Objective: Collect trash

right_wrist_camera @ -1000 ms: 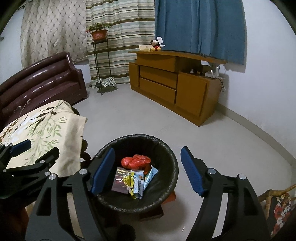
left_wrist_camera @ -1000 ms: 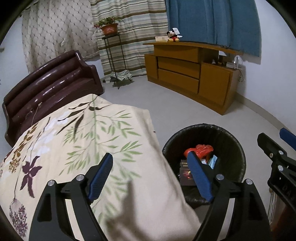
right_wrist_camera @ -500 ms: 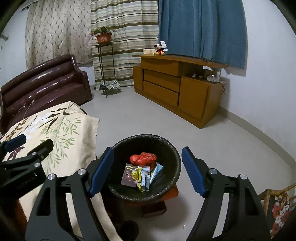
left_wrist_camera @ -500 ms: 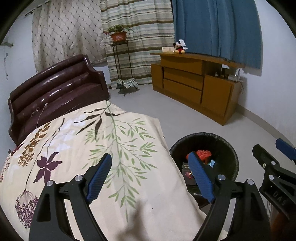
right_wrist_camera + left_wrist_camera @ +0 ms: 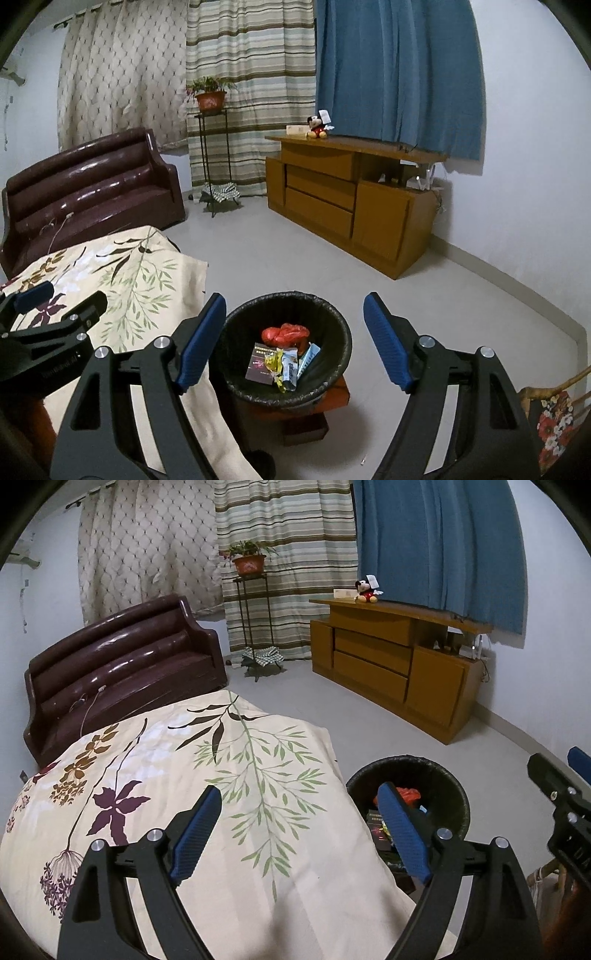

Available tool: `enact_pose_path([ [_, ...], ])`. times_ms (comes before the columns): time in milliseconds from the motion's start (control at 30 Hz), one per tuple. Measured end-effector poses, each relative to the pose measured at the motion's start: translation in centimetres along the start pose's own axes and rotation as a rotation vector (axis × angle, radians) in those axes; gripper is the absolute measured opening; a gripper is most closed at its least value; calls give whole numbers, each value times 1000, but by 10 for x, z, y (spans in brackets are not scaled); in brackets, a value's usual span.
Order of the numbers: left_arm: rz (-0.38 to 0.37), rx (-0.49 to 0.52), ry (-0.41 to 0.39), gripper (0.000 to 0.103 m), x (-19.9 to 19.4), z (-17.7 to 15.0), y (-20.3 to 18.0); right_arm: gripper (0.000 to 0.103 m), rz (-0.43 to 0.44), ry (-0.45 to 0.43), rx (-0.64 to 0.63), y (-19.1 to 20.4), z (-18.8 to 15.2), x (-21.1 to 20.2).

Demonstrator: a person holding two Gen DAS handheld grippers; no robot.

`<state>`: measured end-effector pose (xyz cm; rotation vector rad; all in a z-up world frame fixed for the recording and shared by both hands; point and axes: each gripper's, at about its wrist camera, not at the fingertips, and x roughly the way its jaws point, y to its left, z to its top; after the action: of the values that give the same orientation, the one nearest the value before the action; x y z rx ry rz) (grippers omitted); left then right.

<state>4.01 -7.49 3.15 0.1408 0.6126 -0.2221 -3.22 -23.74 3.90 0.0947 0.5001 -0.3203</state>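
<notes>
White walls [image 5: 524,155], pale grey floor [image 5: 280,251]. Along the far wall: patterned curtain [image 5: 147,554], striped curtain [image 5: 288,528], blue curtain [image 5: 399,74]. Dark leather sofa [image 5: 118,664] at left; plant [image 5: 249,557] on metal stand [image 5: 255,620]; wooden sideboard [image 5: 351,199] with plush toy [image 5: 317,127] on top. Dim, even light.

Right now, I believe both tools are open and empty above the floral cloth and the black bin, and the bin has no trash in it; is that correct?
Not quite: the black bin already holds trash, a red bag and several wrappers, as the right wrist view shows. The rest stands: the left tool and right tool are open and empty, above the floral cloth.
</notes>
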Motion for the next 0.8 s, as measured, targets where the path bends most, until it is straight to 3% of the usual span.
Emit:
enact_pose_path([
  [800, -2, -1, -14, 84, -5, -1, 2, 75, -2, -3, 2, -1, 0, 0],
])
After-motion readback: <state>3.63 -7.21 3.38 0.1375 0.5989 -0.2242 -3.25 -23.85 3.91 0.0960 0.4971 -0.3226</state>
